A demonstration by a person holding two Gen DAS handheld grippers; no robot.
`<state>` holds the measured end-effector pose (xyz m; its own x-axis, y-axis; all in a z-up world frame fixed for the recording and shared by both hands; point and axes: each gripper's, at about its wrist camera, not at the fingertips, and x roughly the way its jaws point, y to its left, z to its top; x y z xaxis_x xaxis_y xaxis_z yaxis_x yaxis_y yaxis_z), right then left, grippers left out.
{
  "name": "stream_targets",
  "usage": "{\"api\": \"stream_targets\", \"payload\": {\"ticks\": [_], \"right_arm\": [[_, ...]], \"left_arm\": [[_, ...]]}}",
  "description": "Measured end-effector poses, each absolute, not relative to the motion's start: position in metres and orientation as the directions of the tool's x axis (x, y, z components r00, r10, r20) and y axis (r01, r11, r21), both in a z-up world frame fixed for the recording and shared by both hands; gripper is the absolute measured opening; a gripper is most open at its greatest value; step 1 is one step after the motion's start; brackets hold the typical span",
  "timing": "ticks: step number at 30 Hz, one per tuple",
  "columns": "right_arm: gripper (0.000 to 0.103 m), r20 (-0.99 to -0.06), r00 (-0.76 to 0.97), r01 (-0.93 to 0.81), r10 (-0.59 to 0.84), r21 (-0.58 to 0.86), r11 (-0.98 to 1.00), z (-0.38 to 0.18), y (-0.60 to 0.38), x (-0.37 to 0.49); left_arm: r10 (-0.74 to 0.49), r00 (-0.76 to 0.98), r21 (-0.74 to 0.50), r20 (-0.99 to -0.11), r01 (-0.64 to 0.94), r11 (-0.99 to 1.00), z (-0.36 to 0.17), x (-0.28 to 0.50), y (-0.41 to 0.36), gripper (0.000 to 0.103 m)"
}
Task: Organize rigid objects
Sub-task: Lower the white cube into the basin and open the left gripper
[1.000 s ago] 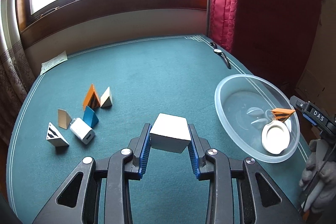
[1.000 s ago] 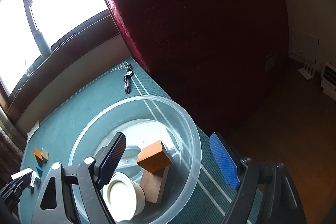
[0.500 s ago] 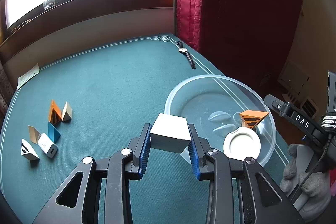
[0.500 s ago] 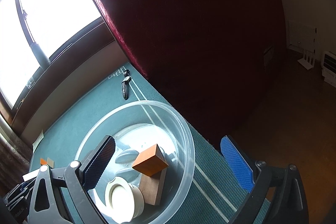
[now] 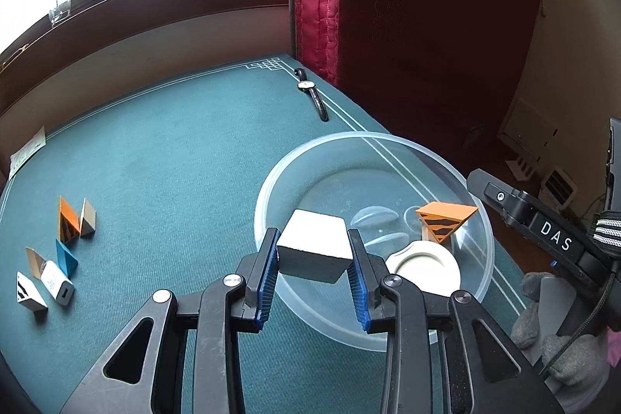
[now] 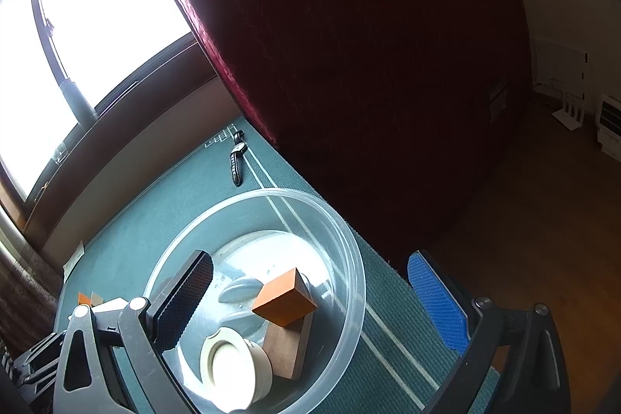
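Note:
My left gripper [image 5: 313,258] is shut on a white block [image 5: 314,245] and holds it above the near left rim of the clear plastic bowl [image 5: 392,142]. The bowl holds an orange striped wedge [image 5: 444,220] and a cream round piece [image 5: 425,264]. In the right wrist view the bowl [image 6: 349,247] holds an orange block [image 6: 285,297], a brown block [image 6: 289,346] and the cream round piece [image 6: 233,363]. My right gripper [image 6: 310,301] is open and empty over the bowl's right side.
Several small wedges and a white charger [image 5: 58,284] lie at the left on the green felt table [image 5: 174,161]. A wristwatch [image 5: 312,94] lies at the far edge by the red curtain [image 5: 407,6]. A paper slip [image 5: 27,152] lies at the far left.
My left gripper has carried the white block rightward from the table's middle to above the bowl's rim. My right gripper has drawn back a little and stays open.

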<state>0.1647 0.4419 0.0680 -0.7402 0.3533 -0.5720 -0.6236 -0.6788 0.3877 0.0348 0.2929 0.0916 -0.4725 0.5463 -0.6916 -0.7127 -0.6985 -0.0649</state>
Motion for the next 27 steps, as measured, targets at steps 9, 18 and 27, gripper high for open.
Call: {"api": "stream_targets", "payload": {"ticks": [9,18,27], "right_arm": [[0.102,-0.571,-0.739,-0.625,0.356,0.386,-0.679,0.068,0.443,0.165],[0.102,-0.574,-0.74,-0.62,0.35,0.382,-0.686,0.067,0.44,0.163],[0.102,-0.574,-0.741,-0.618,0.349,0.381,-0.687,0.067,0.438,0.161]], "left_arm": [[0.561,-0.473,-0.108,-0.68,-0.692,-0.714,0.09,0.033,0.29,0.086],[0.514,-0.515,-0.067,-0.686,-0.659,-0.749,0.088,0.032,0.279,0.086],[0.494,-0.535,-0.041,-0.685,-0.649,-0.76,0.089,0.035,0.276,0.086]]}}
